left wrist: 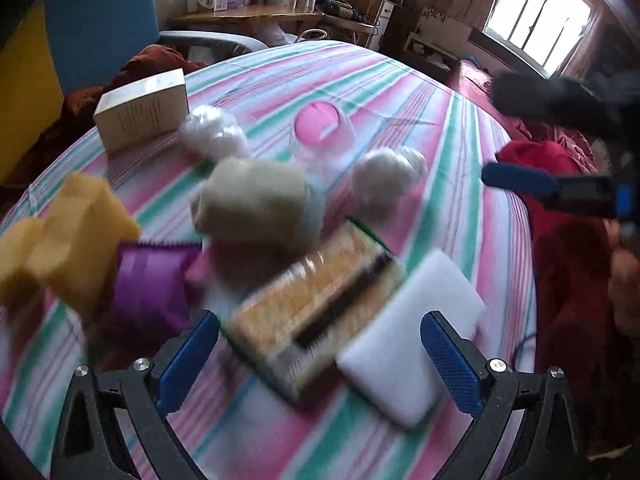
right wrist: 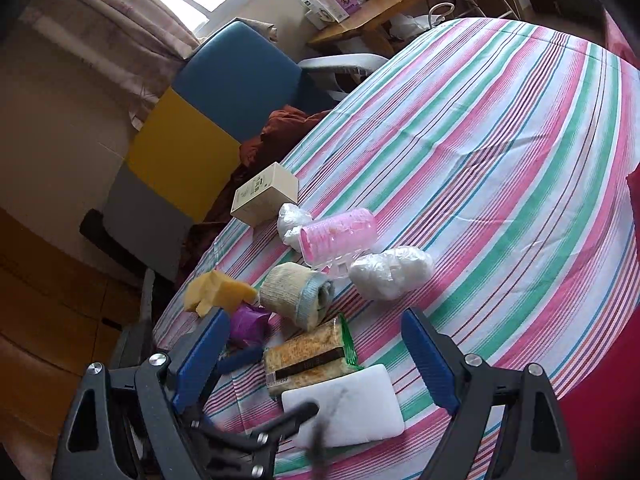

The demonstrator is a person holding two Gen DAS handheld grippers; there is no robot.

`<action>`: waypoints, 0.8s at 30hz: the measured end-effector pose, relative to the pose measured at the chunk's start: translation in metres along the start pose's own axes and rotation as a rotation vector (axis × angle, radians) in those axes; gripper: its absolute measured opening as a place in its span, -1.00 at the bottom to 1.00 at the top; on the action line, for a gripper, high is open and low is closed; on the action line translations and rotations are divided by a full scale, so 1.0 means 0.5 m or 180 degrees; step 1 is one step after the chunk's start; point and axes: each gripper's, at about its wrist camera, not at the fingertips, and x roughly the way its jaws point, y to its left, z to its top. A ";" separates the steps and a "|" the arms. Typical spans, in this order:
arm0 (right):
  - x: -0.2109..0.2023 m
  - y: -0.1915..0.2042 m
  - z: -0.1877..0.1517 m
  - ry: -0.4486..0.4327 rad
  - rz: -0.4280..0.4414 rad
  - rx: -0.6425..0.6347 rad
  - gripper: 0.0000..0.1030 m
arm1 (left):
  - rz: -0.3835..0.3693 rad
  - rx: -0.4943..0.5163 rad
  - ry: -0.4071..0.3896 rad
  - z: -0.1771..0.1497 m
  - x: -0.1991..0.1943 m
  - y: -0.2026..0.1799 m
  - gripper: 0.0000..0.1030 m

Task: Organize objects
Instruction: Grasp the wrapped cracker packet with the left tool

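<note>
The packaged scouring sponge (left wrist: 316,312) is seen lying on the striped bedsheet (left wrist: 400,92) between the spread, empty jaws of the left tongs (left wrist: 320,364), with the white foam block (left wrist: 404,340) touching it toward the right jaw; the purple packet (left wrist: 152,284) and yellow sponge (left wrist: 68,240) are found beyond the left jaw; the rolled cloth (left wrist: 256,204) is set just ahead; the right tongs (right wrist: 316,356) are held released, nothing grasped, above the same white block and packaged sponge.

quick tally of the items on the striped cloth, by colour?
White: 3 - foam block, two wrapped bundles
Yellow: 2 - sponge, packaged scrub pad
Pink: 1 - roll pack
Purple: 1 - packet
Beige: 2 - rolled cloth, box
Total: 9
</note>
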 end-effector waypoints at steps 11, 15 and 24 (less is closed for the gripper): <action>0.002 -0.003 -0.003 0.0025 0.0002 0.0016 0.73 | 0.0375 0.0149 -0.0192 0.000 -0.062 -0.011 0.89; 0.003 -0.002 -0.004 0.0028 0.0012 0.0006 0.73 | 0.0629 0.0324 -0.0155 0.009 -0.065 0.022 0.75; 0.009 -0.004 -0.002 0.0058 0.0000 0.0029 0.73 | 0.0579 0.1274 0.0360 -0.013 -0.031 0.019 0.75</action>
